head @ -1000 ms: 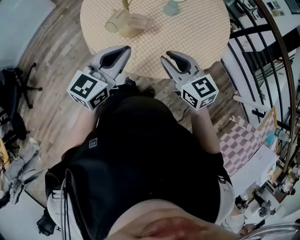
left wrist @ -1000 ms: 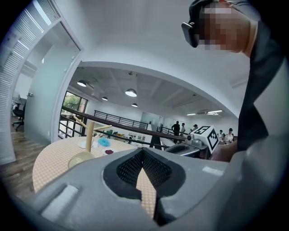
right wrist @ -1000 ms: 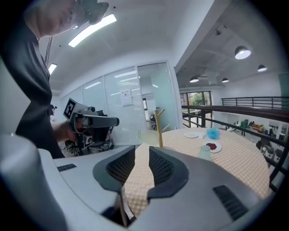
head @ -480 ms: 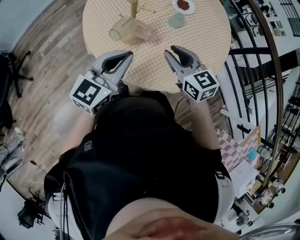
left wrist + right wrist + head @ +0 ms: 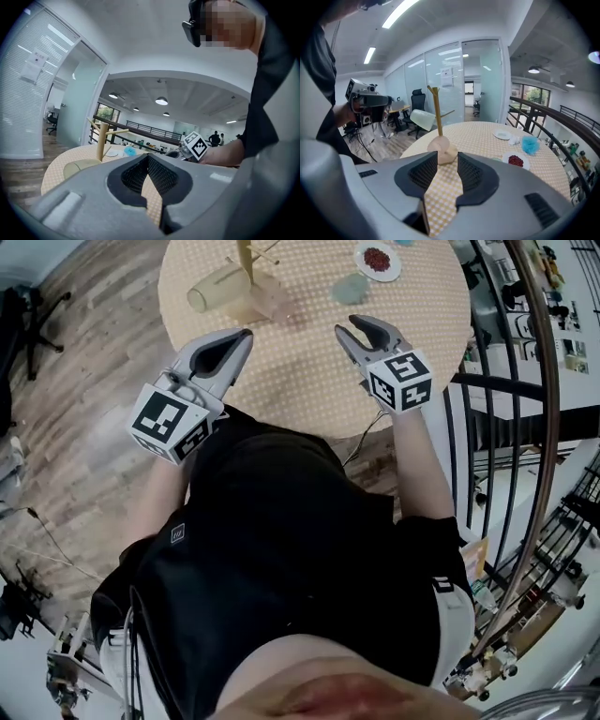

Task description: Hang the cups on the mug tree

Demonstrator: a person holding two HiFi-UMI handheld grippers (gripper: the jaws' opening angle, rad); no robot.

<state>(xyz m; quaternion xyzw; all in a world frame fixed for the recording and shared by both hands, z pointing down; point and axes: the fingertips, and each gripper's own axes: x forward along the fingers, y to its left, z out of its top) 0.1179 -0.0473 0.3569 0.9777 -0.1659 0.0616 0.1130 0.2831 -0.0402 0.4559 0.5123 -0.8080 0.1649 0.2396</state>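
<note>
Head view: a frosted cup (image 5: 217,289) is lying beside the wooden mug tree (image 5: 246,254) on the checkered round tabletop (image 5: 309,362); left gripper (image 5: 247,333) jaws are pressing together, right gripper (image 5: 347,325) jaws have just been opening, empty.

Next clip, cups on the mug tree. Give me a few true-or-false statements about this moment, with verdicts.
1. Neither gripper holds a cup. True: nothing sits between the jaws of the left gripper or the right gripper.
2. The right gripper's jaws are pressed together. False: there is a gap between them, and they have just been opening.
3. The mug tree stands on the floor. False: it stands on the round table.
4. A plate on the table holds something red. True.
5. The left gripper's jaws are spread wide. False: their tips meet.
</note>
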